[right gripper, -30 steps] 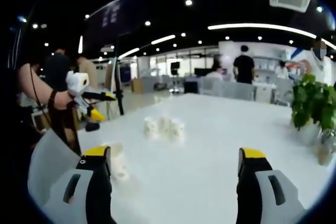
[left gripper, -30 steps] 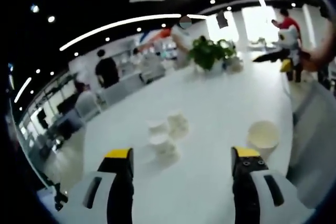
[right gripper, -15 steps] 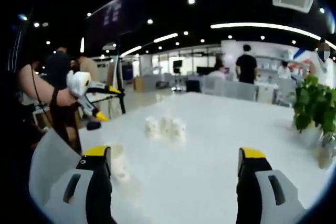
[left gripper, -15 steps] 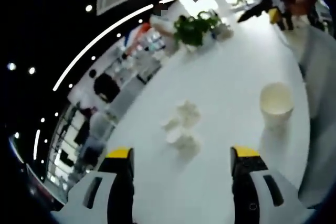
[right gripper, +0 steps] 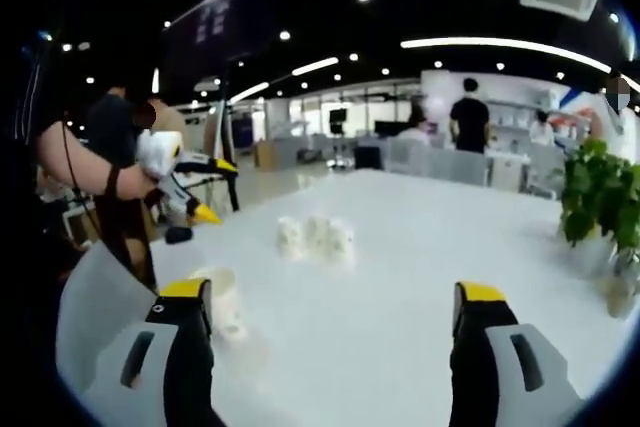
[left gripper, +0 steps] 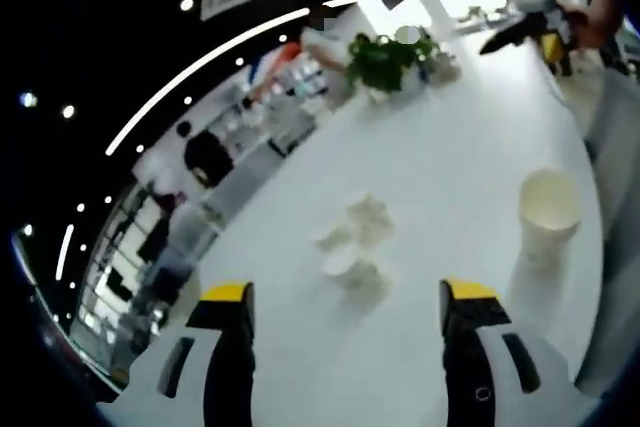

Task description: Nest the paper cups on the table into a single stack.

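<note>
Three small white paper cups [left gripper: 353, 243] stand close together mid-table, just beyond my left gripper [left gripper: 347, 295], which is open and holds nothing. A larger white paper cup [left gripper: 550, 209] stands alone to the right, near the table edge. In the right gripper view the small cups [right gripper: 315, 235] sit farther off, straight ahead. The larger cup [right gripper: 220, 299] is close to the left jaw of my right gripper [right gripper: 332, 293], which is open and holds nothing. A hand holds the left gripper [right gripper: 185, 187] up at the left, above the table edge.
The white table [left gripper: 450, 147] is long, with a potted green plant [left gripper: 385, 57] at its far end [right gripper: 600, 202]. People stand at desks in the office behind. A grey chair back [right gripper: 95, 317] stands by the near edge.
The left gripper view has shifted and rolled a little with the hand. In the right gripper view the left gripper has tipped downward slightly. The cups have not moved.
</note>
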The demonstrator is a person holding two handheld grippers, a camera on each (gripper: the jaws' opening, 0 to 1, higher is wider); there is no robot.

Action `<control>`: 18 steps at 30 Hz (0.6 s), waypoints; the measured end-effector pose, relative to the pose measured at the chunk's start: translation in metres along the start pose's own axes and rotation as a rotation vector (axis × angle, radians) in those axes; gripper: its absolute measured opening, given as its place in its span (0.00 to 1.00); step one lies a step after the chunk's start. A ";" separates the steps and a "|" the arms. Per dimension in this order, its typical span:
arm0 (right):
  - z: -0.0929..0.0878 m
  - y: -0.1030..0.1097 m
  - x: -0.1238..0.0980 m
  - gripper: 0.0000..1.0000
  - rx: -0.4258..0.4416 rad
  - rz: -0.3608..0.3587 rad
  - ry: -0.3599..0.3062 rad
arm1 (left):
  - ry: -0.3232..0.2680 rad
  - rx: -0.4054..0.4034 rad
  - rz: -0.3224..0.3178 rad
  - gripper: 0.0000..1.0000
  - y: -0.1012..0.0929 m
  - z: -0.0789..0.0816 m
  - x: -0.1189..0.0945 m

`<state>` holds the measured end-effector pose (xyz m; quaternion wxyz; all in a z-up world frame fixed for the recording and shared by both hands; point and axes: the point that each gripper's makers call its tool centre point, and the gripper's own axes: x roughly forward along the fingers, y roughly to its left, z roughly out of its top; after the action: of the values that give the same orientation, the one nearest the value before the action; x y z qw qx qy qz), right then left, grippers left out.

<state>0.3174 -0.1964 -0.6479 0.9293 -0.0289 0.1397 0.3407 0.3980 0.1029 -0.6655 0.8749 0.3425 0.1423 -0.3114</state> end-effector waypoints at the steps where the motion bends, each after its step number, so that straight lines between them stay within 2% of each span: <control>1: -0.001 0.000 0.001 0.98 0.001 0.001 0.003 | 0.001 -0.005 0.002 0.74 0.002 -0.001 0.002; 12: -0.005 -0.006 0.011 0.98 0.007 0.002 0.033 | -0.007 -0.077 0.004 0.73 0.020 -0.007 0.029; 18: -0.013 -0.011 0.013 0.98 0.015 -0.004 0.053 | -0.009 -0.075 -0.001 0.72 0.023 -0.009 0.044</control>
<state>0.3310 -0.1987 -0.6645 0.9261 -0.0312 0.1669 0.3369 0.4463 0.1025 -0.6808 0.8877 0.3079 0.1499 -0.3078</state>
